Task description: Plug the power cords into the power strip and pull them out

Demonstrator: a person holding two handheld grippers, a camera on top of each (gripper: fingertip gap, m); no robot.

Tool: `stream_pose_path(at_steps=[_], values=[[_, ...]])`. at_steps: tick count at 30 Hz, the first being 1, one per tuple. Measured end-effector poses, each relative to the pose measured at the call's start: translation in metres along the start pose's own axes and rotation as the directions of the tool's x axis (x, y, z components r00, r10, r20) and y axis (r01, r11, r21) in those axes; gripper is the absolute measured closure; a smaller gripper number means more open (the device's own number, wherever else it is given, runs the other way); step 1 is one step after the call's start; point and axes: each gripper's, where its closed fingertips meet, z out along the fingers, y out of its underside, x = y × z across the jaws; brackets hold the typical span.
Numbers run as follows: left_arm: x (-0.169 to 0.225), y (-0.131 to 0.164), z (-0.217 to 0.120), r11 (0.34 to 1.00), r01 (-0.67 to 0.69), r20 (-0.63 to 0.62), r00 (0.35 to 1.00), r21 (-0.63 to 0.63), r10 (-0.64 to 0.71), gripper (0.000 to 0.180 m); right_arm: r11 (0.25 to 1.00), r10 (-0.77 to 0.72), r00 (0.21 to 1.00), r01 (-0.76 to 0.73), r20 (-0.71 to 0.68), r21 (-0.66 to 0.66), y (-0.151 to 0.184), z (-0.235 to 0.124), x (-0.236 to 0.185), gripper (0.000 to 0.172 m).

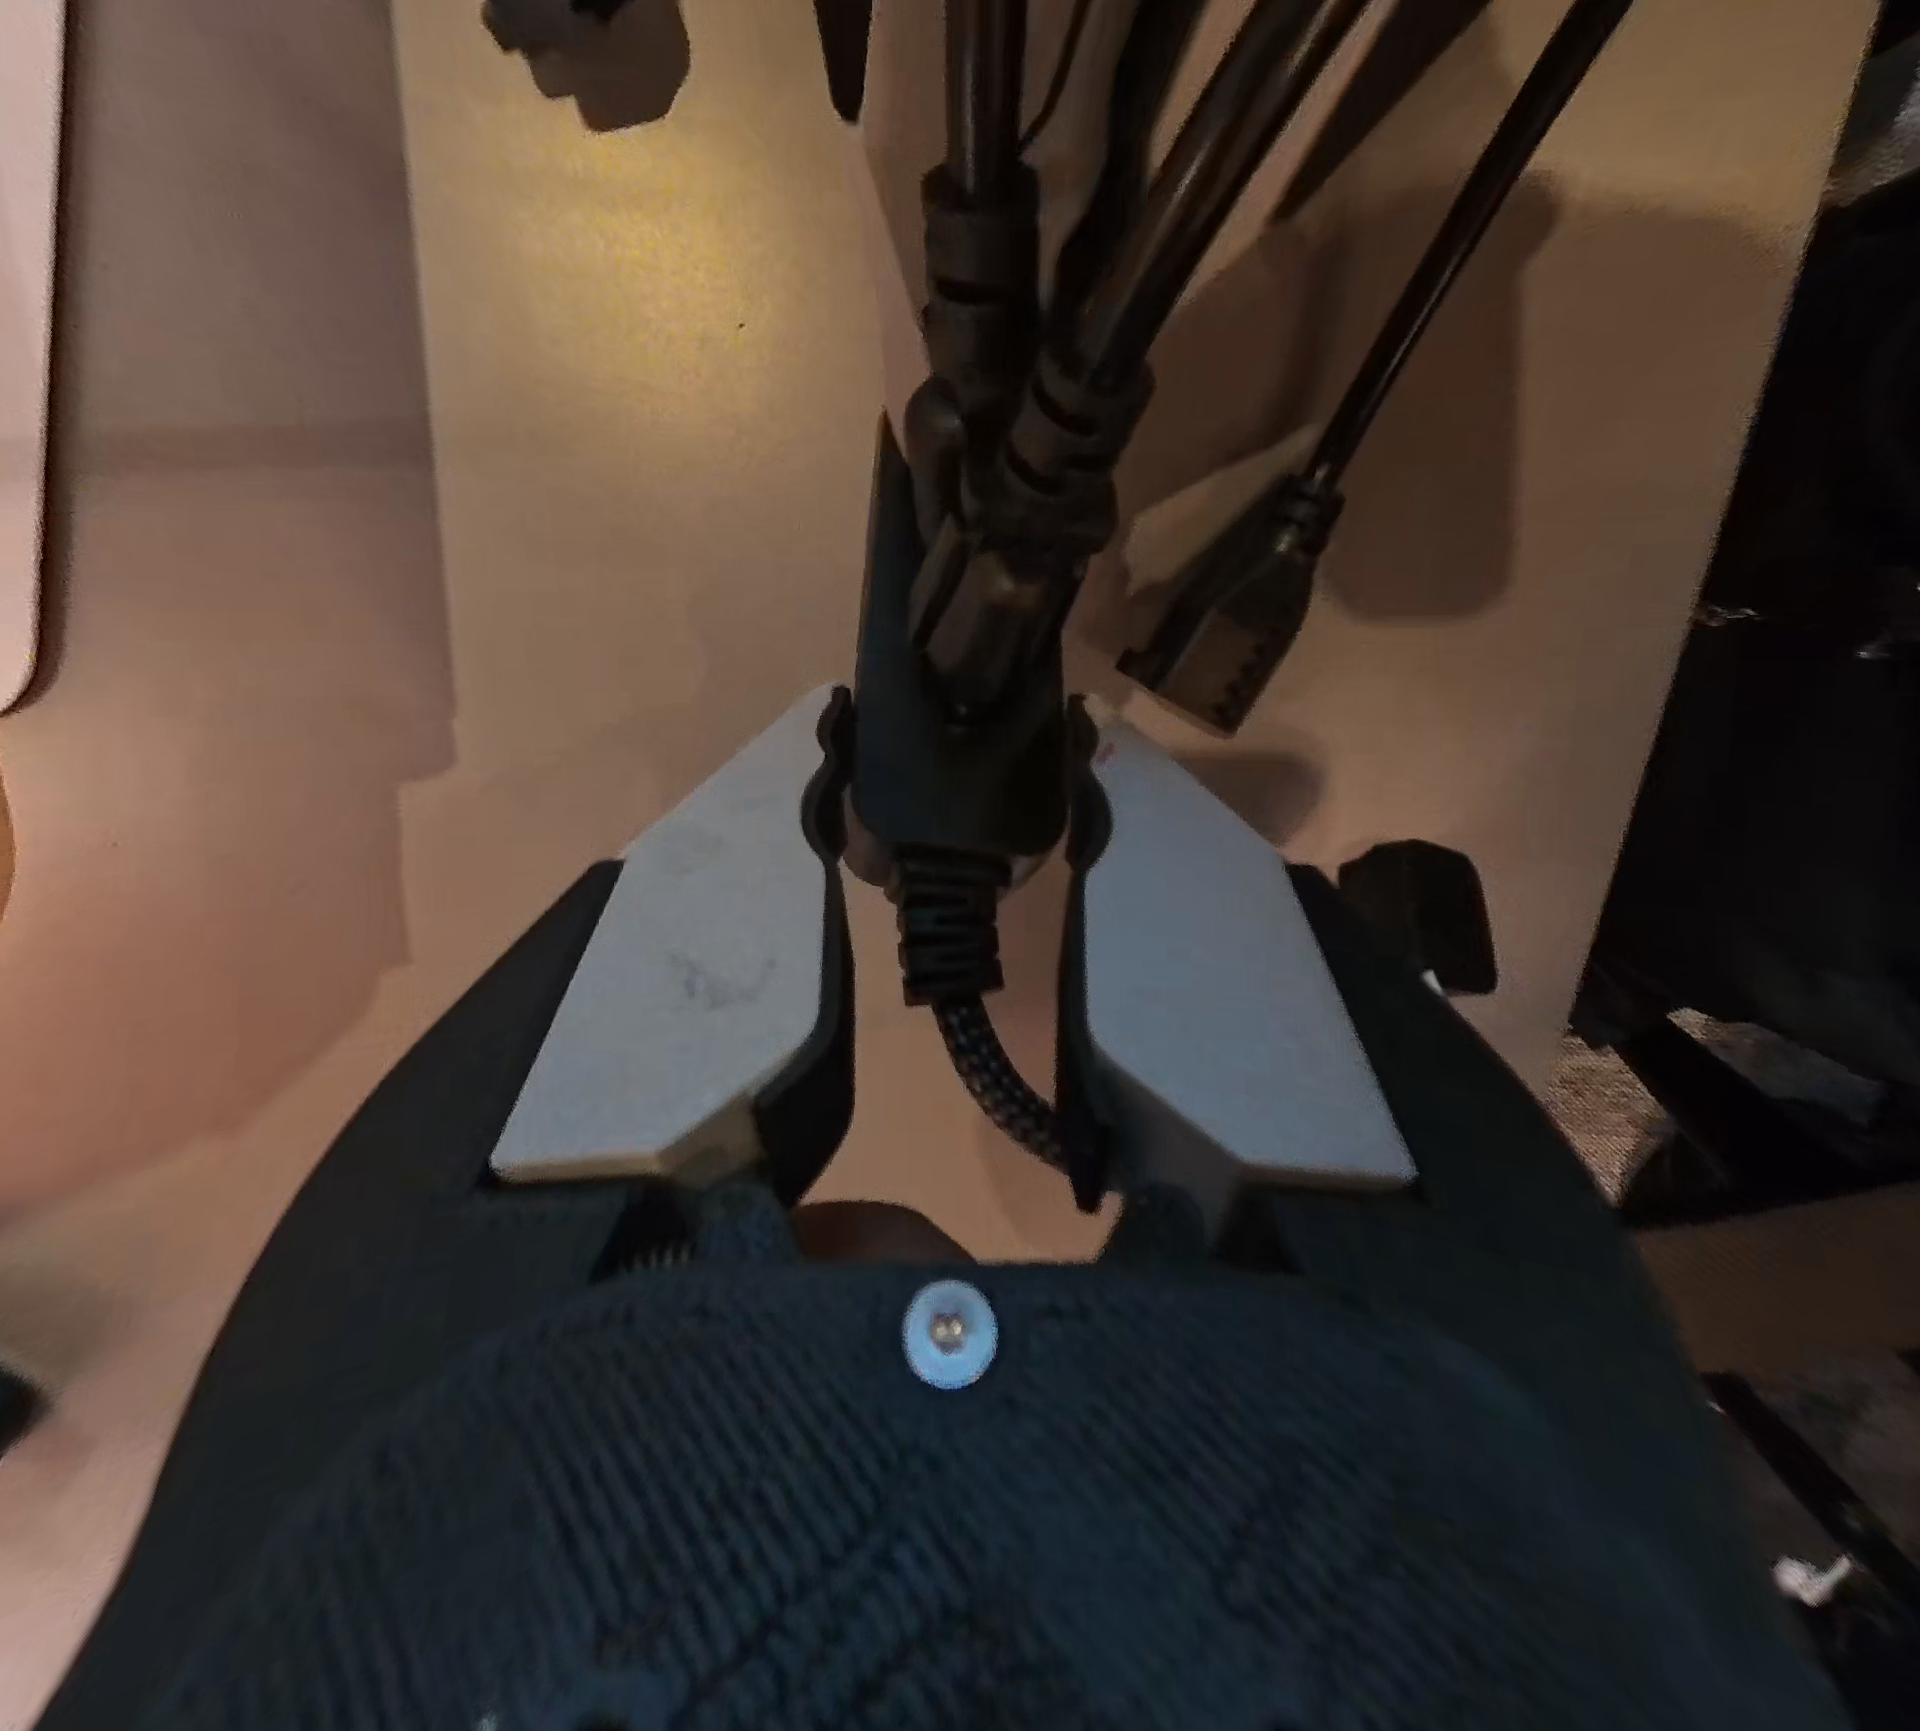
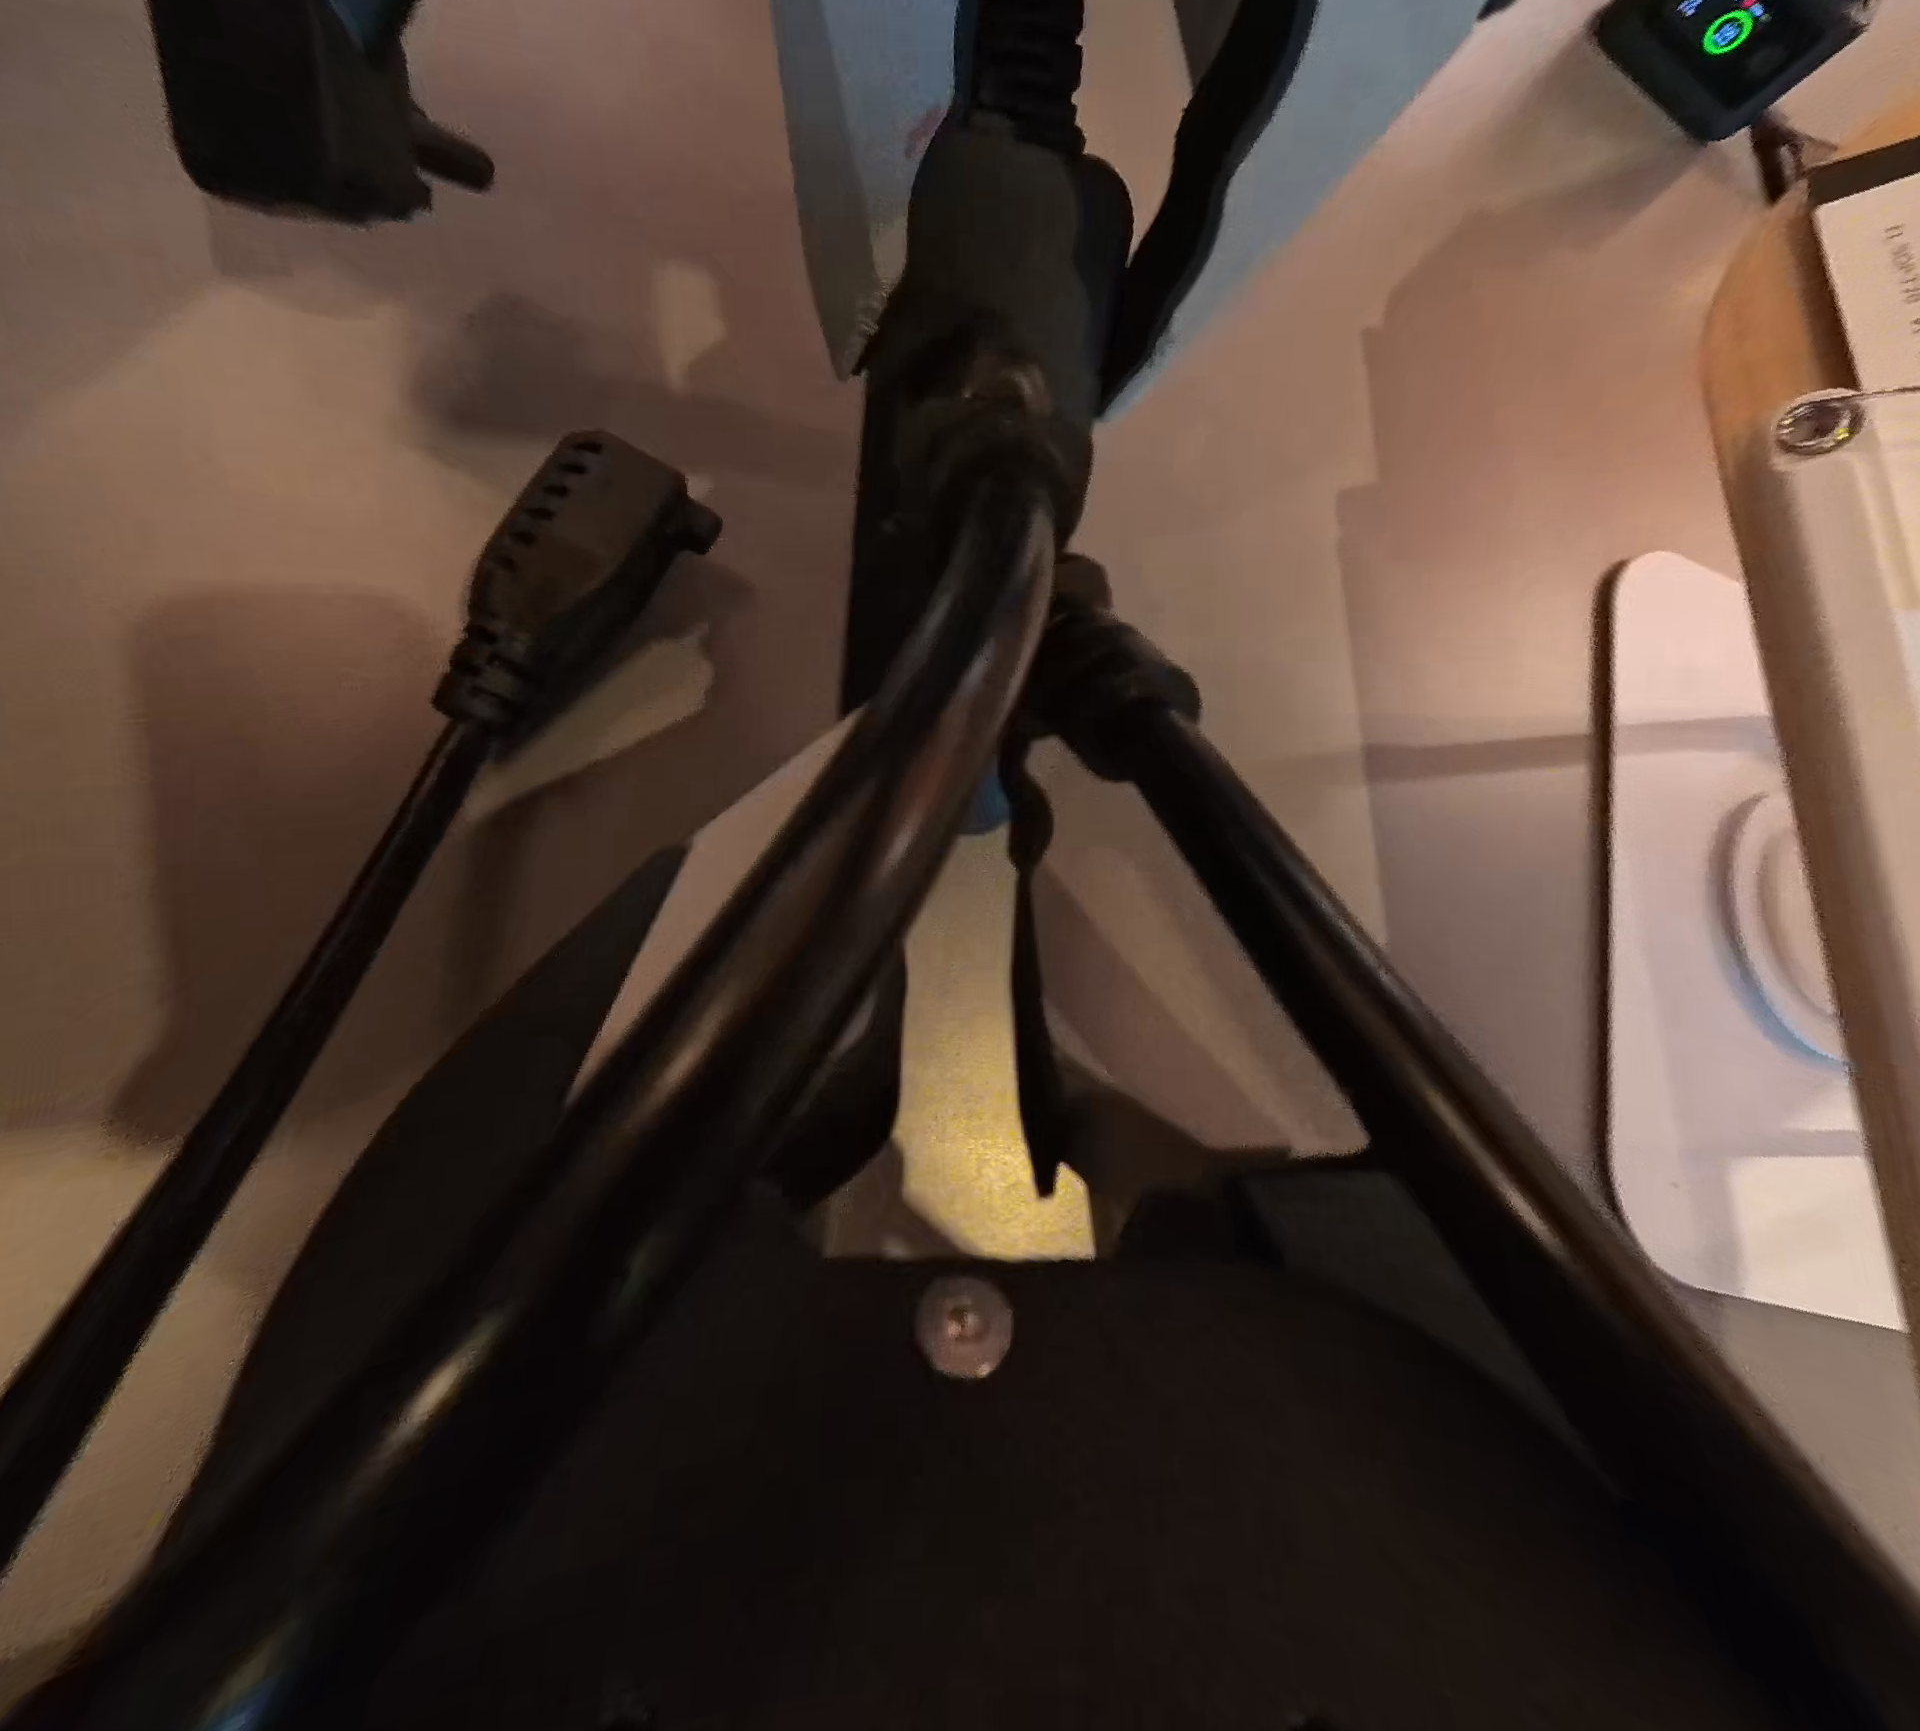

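Two grippers meet over one black power strip [image 1: 951,746]; left gripper [image 1: 951,767] clamps the strip's cable end, both dark pads [image 1: 826,788] pressed against its sides, braided lead [image 1: 992,1058] trailing back between the fingers; strip runs away from the left camera along the tabletop [image 1: 623,331], whether raised off it I cannot tell. Two cord plugs [image 1: 997,538] sit in the strip, thick black cords [image 2: 935,746] leading off toward the right gripper [image 2: 1013,808]; its fingers sit dark and mostly hidden behind the cords, narrow looking, grip on anything cannot be told. Third plug [image 2: 577,559] lies loose on the tabletop just beside the strip, unplugged; another black plug [image 2: 301,81] farther off. Step, by my read: pull-out phase or mid plug-in, left bracing the strip, right working at a seated plug. Next move calls for a firm pinch on the plug body, not the cord, straight pull along the prongs while left holds the strip steady; cords cross and may snag.
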Motion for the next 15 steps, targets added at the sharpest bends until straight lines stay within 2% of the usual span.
stream_pose_path(at_steps=[1, 4, 7, 10, 15], values=[[-0.003, 0.002, 0.001, 1.0, 0.009, 0.02, 1.0, -0.007, -0.009, 0.143, 1.0, 0.018, 1.0, -0.018, 0.017, 0.003, 0.0, -0.001, -0.001, 0.154], [-0.009, 0.008, 0.003, 0.999, 0.027, 0.052, 0.998, -0.022, -0.026, 0.143, 0.998, 0.057, 0.997, -0.058, 0.051, 0.028, -0.001, -0.003, -0.002, 0.136], [-0.012, 0.01, 0.003, 0.999, 0.048, 0.041, 0.998, -0.002, -0.048, 0.143, 0.994, 0.106, 0.992, -0.108, 0.071, 0.026, 0.001, -0.004, 0.0, 0.134], [-0.016, 0.014, 0.005, 0.994, 0.095, 0.001, 0.995, 0.046, -0.095, 0.143, 0.99, 0.143, 0.987, -0.142, 0.068, -0.013, 0.009, -0.001, 0.003, 0.123], [-0.003, 0.008, 0.005, 0.977, 0.129, -0.124, 0.986, 0.168, -0.109, 0.144, 0.988, 0.149, 0.987, -0.151, 0.054, 0.031, 0.001, 0.008, 0.005, 0.104]])
